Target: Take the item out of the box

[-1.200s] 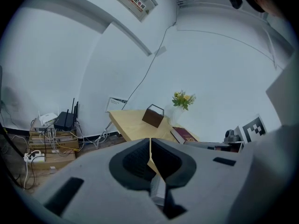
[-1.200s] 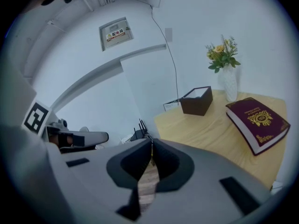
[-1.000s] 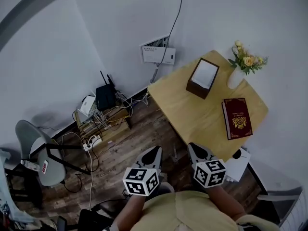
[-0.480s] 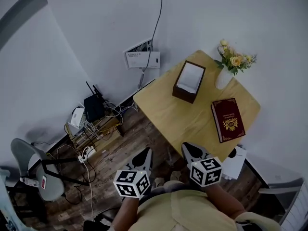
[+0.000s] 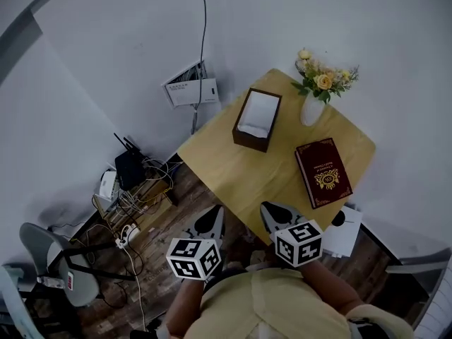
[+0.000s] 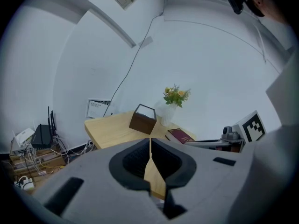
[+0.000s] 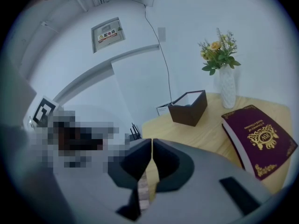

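A dark brown open box (image 5: pixel 257 119) with a white inside stands at the far left of the small wooden table (image 5: pixel 247 168). It also shows as the box (image 6: pixel 142 120) in the left gripper view and the box (image 7: pixel 189 107) in the right gripper view. What lies inside it is hidden by its walls. My left gripper (image 5: pixel 213 214) and right gripper (image 5: pixel 272 210) hover side by side short of the table's near edge, over the floor. Both are shut and empty: left gripper (image 6: pixel 150 141), right gripper (image 7: pixel 152 143).
A maroon book (image 5: pixel 323 171) lies on the table's right side, and a white vase of flowers (image 5: pixel 314 94) stands at the far corner. To the left, a router and cables (image 5: pixel 131 168) sit on a low rack, with a grey chair (image 5: pixel 49 253) beyond.
The table with box, book and vase has slid left and nearer in the head view as the person steps toward it. Both grippers stay shut, held low in front of the body.
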Available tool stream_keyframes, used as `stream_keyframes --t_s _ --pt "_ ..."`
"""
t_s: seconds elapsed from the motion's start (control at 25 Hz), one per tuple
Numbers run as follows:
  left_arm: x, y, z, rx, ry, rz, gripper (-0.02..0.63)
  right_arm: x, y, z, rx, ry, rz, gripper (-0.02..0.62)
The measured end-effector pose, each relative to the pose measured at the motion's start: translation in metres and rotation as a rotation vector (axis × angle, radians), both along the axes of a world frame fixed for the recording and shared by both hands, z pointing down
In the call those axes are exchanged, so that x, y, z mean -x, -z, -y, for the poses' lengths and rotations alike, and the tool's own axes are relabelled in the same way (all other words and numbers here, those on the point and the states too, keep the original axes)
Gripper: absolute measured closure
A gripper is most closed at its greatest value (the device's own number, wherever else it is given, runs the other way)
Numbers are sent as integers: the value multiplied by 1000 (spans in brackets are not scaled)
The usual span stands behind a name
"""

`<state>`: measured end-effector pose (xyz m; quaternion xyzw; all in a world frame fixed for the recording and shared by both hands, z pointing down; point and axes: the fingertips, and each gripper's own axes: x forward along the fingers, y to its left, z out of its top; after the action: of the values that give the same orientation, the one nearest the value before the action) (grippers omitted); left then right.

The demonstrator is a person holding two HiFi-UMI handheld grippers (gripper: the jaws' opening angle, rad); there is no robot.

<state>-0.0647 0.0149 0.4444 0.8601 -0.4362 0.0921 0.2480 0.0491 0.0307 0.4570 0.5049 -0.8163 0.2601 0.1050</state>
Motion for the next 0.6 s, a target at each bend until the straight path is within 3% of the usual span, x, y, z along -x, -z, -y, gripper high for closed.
stream_keyframes --t_s 0.6 --pt "-41 -4 19 7 -73 17 577 -32 1 18 -14 -51 45 563"
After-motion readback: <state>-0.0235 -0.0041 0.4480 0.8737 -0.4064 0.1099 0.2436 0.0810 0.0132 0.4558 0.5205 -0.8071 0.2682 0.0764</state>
